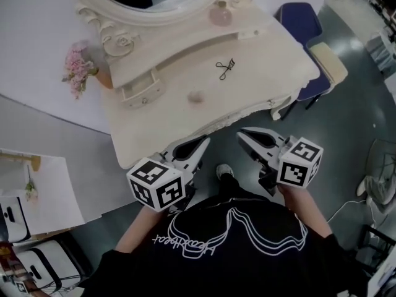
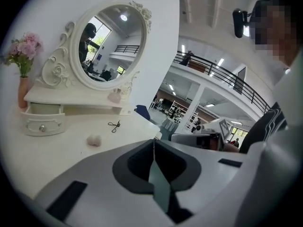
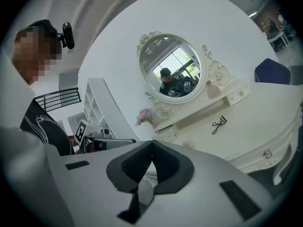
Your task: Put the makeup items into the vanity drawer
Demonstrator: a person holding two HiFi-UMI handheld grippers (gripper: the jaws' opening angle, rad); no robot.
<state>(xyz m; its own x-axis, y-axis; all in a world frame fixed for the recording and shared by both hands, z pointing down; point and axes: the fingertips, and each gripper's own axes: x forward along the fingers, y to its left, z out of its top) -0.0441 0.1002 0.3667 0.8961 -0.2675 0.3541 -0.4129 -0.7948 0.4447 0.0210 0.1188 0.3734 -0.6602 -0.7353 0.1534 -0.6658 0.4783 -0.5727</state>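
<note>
**Makeup not yet touched, both tongs shut and short of the vanity**

The eyelash curler (image 1: pixel 225 68) lay loose near the middle of the surface (image 1: pixel 260 60), with a small pale puff (image 1: pixel 196 96) nearer the front edge, well apart from it. A pinkish bottle (image 1: pixel 220 14) stood on the raised shelf just under the mirror (image 1: pixel 154 5). None of these was in a drawer. The little drawer (image 1: pixel 141 91) at the shelf's left end looked pulled out a bit, probably so items could be dropped in; its inside could not be seen.

The left tongs (image 1: pixel 203 142) and right tongs (image 1: pixel 242 133) were both pressed together with nothing between them. They were held side by side off the front edge, tips aimed at the surface, touching nothing. This read as the approach, and the tongs would need to spread before any pick. The curler is thin and flat, so it was likely the fiddly one.

Pink flowers in a vase (image 1: pixel 79 67) stood beside the drawer. The surface was cream with carved edges and otherwise bare. A blue chair (image 1: pixel 303 23) sat behind the right end, on grey floor against a white wall.
</note>
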